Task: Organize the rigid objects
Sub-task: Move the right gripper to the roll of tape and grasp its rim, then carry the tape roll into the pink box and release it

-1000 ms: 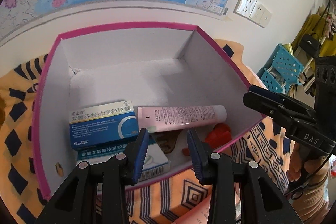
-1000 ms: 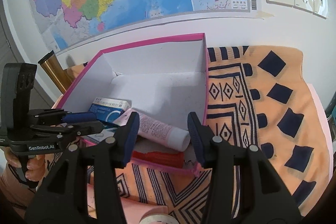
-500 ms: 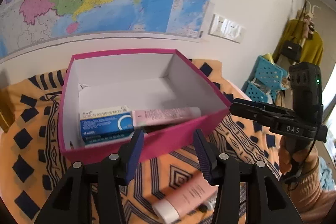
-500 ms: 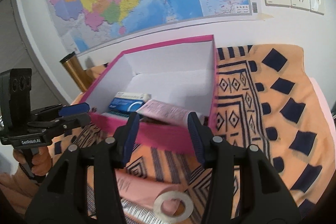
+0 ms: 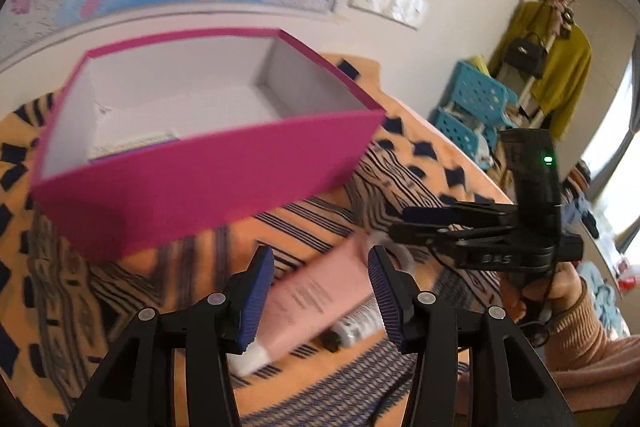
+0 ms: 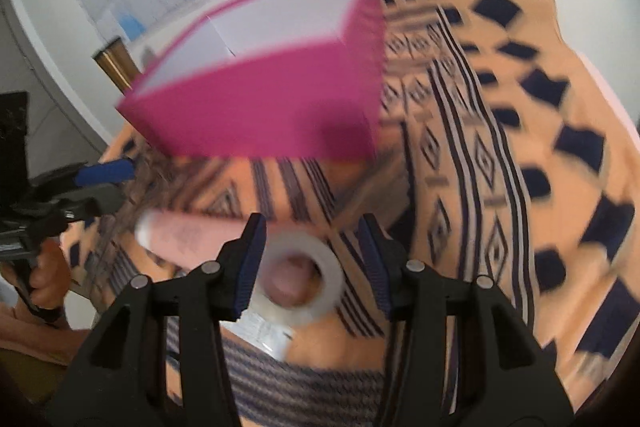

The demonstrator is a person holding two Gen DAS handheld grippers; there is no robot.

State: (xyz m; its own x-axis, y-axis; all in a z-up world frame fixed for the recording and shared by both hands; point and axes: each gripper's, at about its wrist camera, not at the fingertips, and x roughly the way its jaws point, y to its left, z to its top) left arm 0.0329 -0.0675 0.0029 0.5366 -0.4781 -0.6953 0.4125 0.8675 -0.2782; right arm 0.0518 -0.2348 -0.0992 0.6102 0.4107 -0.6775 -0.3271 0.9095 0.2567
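The left gripper (image 5: 321,293) is spread wide above a pink tube (image 5: 316,301) lying on the orange patterned cloth (image 5: 168,279), in front of the magenta box (image 5: 208,171). Right of it, the right gripper (image 6: 311,259) hovers spread over a tape roll (image 6: 302,277), gripping nothing.

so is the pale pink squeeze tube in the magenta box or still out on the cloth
Out. The pale pink squeeze tube lies on the orange patterned cloth in front of the magenta box, below the open left gripper.
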